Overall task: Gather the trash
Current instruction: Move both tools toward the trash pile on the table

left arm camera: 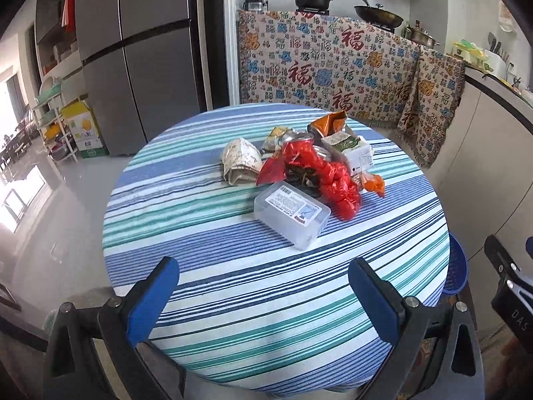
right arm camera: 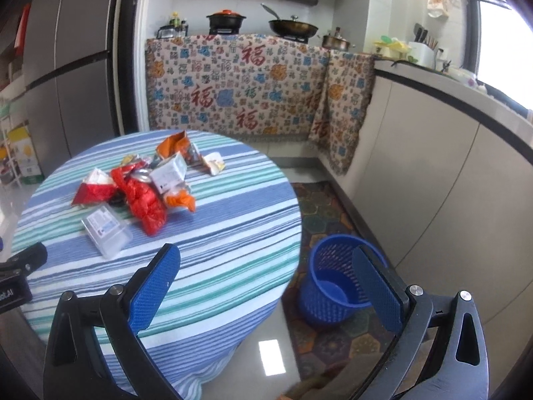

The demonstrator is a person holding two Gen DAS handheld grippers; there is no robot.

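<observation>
Left gripper [left arm camera: 263, 288], nearest, hangs over the near edge of the round table [left arm camera: 233, 316], jaws spread wide and holding nothing, lined up on the trash ahead. Right gripper [right arm camera: 266, 286], equally wide and empty, straddles the table's right edge and the blue mesh bin [right arm camera: 328, 295], which stands on the floor mat just beside the table, apparently so items can be dropped straight in. Mid-table lies the trash heap: a clear plastic box [left arm camera: 291, 214] foremost, then a red plastic bag [left arm camera: 328, 175], a crumpled paper wrapper [left arm camera: 240, 163], a small carton [left arm camera: 353, 151] and an orange snack packet [left arm camera: 328, 123] farthest. No collecting has begun, seemingly.
</observation>
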